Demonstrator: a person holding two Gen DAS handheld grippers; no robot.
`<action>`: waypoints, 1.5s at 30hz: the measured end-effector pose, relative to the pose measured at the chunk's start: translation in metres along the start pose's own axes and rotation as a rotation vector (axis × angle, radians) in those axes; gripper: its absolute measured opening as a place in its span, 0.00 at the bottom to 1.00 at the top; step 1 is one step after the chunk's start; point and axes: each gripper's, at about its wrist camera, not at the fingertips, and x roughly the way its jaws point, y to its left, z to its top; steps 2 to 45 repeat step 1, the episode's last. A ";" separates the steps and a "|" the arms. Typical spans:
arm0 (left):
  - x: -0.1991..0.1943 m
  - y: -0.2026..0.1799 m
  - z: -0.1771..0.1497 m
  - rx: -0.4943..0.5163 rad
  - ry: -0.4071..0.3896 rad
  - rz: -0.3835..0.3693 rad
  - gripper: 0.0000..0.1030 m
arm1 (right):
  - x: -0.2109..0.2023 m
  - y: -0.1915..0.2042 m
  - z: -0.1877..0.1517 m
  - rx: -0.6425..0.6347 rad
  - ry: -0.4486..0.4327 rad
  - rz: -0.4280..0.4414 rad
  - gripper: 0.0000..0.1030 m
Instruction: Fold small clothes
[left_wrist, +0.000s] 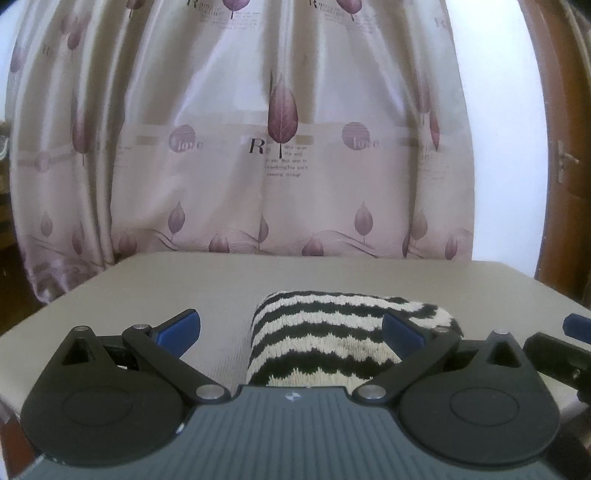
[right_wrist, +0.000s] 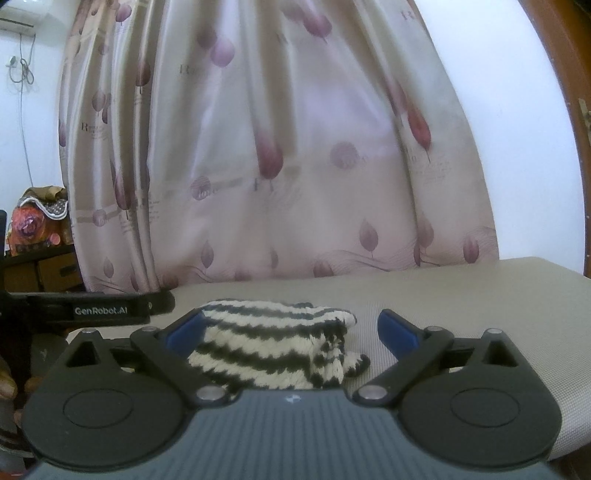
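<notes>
A small black-and-white striped knit garment (left_wrist: 325, 339) lies folded into a compact bundle on the beige padded table (left_wrist: 207, 284). My left gripper (left_wrist: 291, 330) stands open just in front of it, and the bundle sits between the blue pads, closer to the right one. In the right wrist view the same knit bundle (right_wrist: 273, 343) lies between the open fingers of my right gripper (right_wrist: 295, 332), against the left blue pad (right_wrist: 184, 334). Neither gripper holds it. The left gripper's body (right_wrist: 99, 308) shows at the left of the right wrist view.
A pale curtain with purple leaf prints (left_wrist: 280, 129) hangs right behind the table's far edge. A brown wooden door frame (left_wrist: 561, 155) stands at the right. Boxes and a bag (right_wrist: 37, 229) sit at the far left. Bare table surface (right_wrist: 480, 295) lies to the right of the bundle.
</notes>
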 end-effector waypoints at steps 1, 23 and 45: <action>0.001 0.000 0.000 0.004 0.005 0.004 1.00 | 0.000 0.000 0.000 0.000 0.001 0.000 0.98; 0.001 0.000 0.000 0.004 0.005 0.004 1.00 | 0.000 0.000 0.000 0.000 0.001 0.000 0.98; 0.001 0.000 0.000 0.004 0.005 0.004 1.00 | 0.000 0.000 0.000 0.000 0.001 0.000 0.98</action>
